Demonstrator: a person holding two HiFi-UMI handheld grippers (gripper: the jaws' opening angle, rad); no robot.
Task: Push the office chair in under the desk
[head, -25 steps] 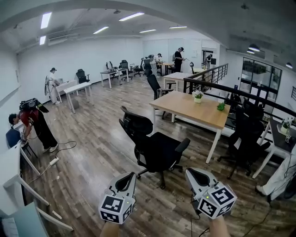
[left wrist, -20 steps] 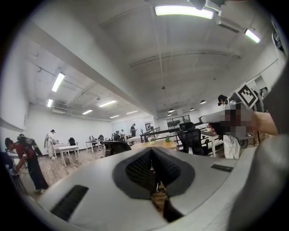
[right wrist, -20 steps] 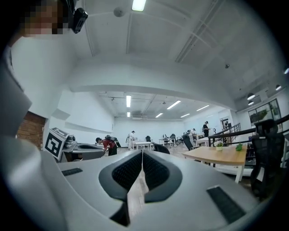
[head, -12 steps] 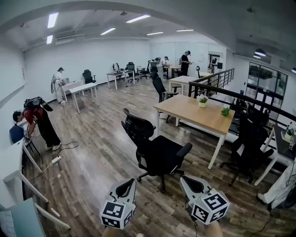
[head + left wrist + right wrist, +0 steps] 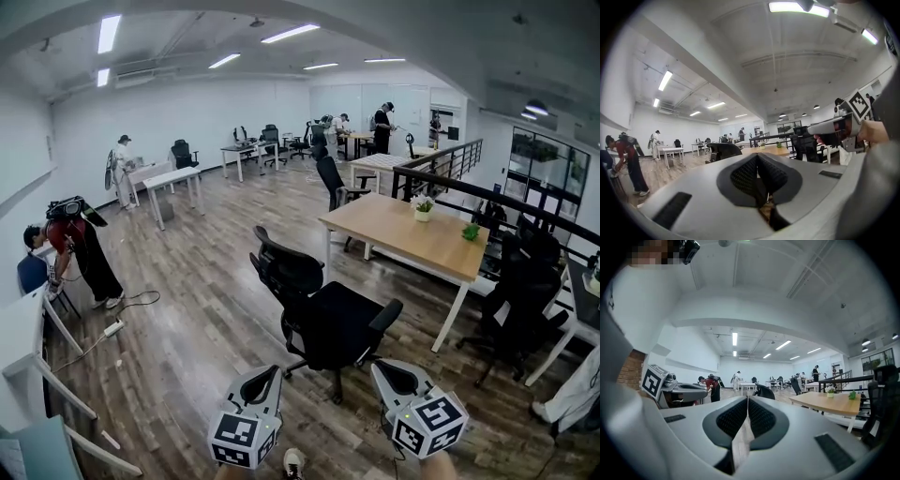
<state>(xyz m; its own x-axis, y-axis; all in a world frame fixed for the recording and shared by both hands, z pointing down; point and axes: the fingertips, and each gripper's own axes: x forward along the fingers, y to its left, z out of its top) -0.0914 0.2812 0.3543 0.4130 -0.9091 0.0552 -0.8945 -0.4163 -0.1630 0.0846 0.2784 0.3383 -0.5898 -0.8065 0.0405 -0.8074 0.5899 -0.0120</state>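
On my feed the office chair (image 5: 323,314) at twelve o'clock is matt black, with a cloth-like seat and smoother plastic armrests. At one o'clock, the desk (image 5: 412,234) has a pale, smooth wood top on white painted legs. The floor (image 5: 178,328) is brown wood plank with a soft sheen. The left gripper (image 5: 267,375) and right gripper (image 5: 389,372) have matt grey plastic shells and black, dimpled pads (image 5: 743,176).

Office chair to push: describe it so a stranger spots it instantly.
Find the wood-topped desk with white legs in mid-room. The office chair stands on the floor off its near left corner. Unlike the other black chairs at the desk's far end and right side, it stands alone, nearest the camera.
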